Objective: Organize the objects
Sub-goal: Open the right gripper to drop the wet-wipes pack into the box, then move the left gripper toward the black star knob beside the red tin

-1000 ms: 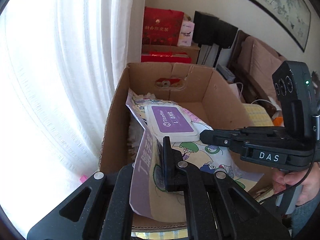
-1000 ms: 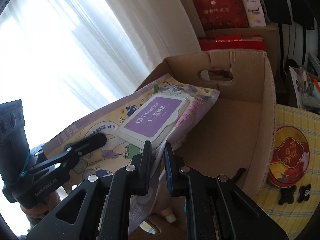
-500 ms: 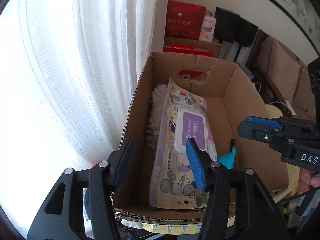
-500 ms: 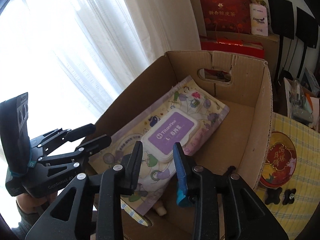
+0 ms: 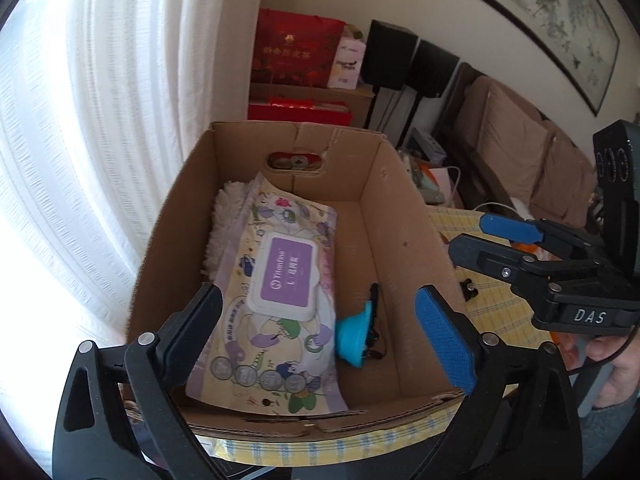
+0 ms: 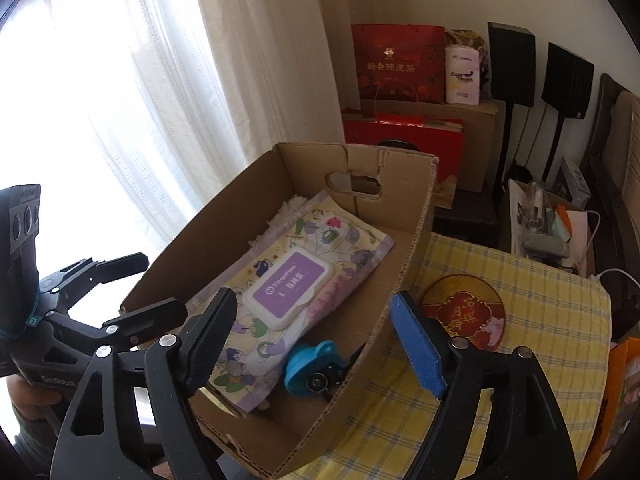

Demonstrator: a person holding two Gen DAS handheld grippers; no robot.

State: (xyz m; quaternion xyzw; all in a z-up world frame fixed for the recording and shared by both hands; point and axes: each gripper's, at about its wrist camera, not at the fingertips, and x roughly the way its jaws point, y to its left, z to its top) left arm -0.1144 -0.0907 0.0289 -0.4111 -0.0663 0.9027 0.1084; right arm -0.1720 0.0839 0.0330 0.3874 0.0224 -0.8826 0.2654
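Cardboard box sits on a table covered with a yellow checked cloth, open top, hand-slot cut in the far wall.

Wipes pack lies flat on the box floor along the window-side wall, purple flip lid facing up. Its far end rests over a white fluffy cloth, which shows only at the back corner. Nothing grips the pack.

Beside the pack, toward the box's other wall, a small blue round object with a black part attached; what it is I cannot tell, the view is too small and skewed.

Left gripper: jaws have just been opening and now stand wide apart, held above the near end of the box. The pack shows between the fingers in the picture but lies well below them, untouched.

Right gripper: jaws likewise just been opening, now well apart, nothing pressed between the pads. It hangs over the near corner of the box, one finger over the box's inside, the blue-padded one over the box wall and cloth.

A hand shows under the right gripper in the left view.

On the cloth just outside the box: a round red and gold tin lid. Behind, red gift bags stacked by the white curtain
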